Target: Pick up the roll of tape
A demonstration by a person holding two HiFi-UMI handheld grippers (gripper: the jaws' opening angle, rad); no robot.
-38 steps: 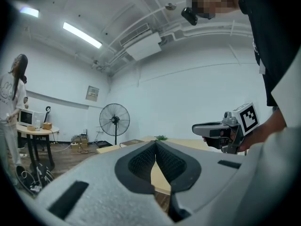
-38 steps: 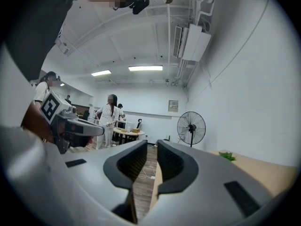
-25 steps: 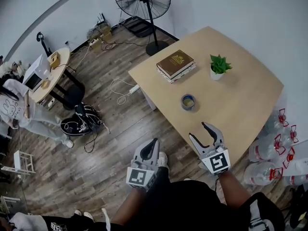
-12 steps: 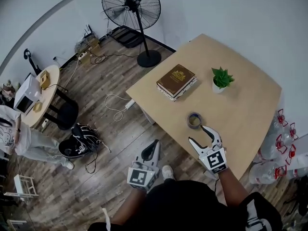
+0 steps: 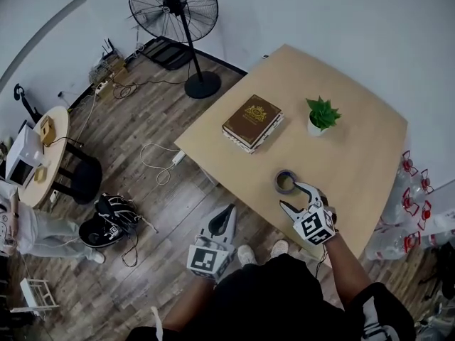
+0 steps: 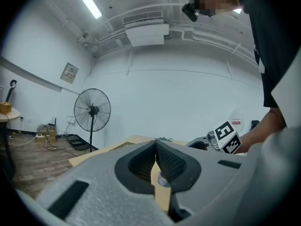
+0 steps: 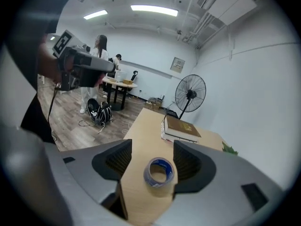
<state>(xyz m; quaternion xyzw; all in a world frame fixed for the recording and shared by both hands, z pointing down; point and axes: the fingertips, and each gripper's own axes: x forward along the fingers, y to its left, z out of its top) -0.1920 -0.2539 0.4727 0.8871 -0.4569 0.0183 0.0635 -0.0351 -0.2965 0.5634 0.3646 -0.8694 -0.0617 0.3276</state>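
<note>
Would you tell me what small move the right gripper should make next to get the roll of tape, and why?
Probably ease the right gripper a little forward and down. Its jaws stand wide open, and the roll of tape lies flat on the table, lined up with the gap but seemingly just beyond the tips, so closing now might miss.

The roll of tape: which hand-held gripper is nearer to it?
Right. The right hand-held gripper is at the roll of tape, jaws open toward it; the left hand-held gripper hangs clear of the table.
</note>
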